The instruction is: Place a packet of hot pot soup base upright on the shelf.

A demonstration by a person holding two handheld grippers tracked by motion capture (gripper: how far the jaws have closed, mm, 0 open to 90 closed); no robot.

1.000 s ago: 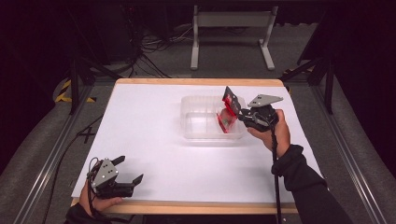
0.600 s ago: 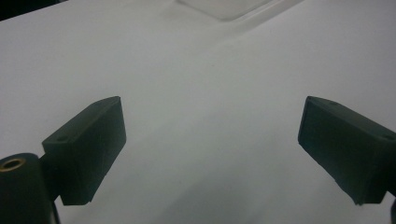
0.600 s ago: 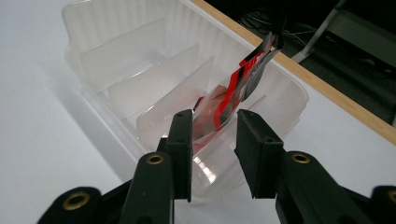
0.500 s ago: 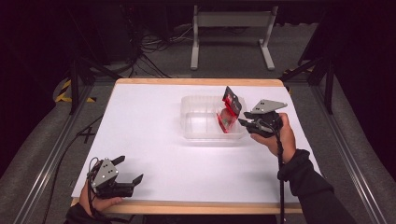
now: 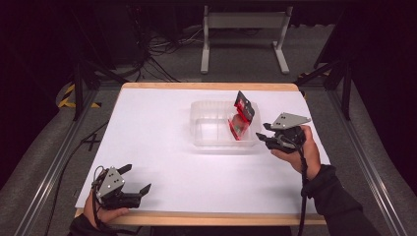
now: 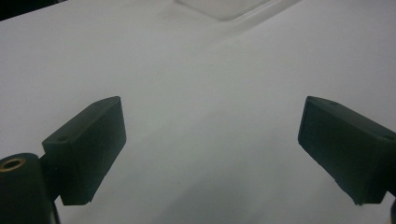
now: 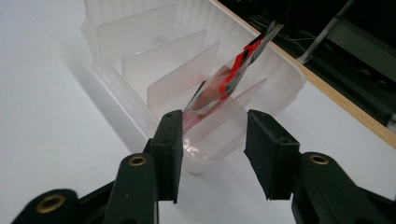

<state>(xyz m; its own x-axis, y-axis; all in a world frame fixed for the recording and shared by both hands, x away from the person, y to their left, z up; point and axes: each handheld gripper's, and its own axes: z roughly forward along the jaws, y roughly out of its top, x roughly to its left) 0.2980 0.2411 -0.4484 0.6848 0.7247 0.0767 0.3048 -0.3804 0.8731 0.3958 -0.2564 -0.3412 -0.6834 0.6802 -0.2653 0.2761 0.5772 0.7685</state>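
A clear plastic container [image 5: 206, 105] with inner dividers sits at the middle-right of the white table. A red and black packet [image 5: 242, 115] leans upright in its right-hand compartment, top corner above the rim. My right gripper [image 5: 262, 132] hovers just right of the container, pointing at it. Its jaws have just been opening and nothing is between them. In the right gripper view the gripper [image 7: 214, 121] is a short way from the container [image 7: 116, 51], and the packet [image 7: 233, 74] stands free beyond the pads. My left gripper [image 5: 137, 177] rests open at the front left corner, its jaws [image 6: 210, 116] wide over bare table.
The table's wooden edge [image 5: 206, 219] runs along the front. Its white top [image 5: 162, 142] stretches between the two grippers. A metal stand [image 5: 243, 29] and cables lie on the dark floor behind. The container's corner [image 6: 224, 5] shows far off in the left gripper view.
My right gripper has drawn back to the right from the container and its jaws have widened, leaving the packet leaning inside. The left gripper has not moved.
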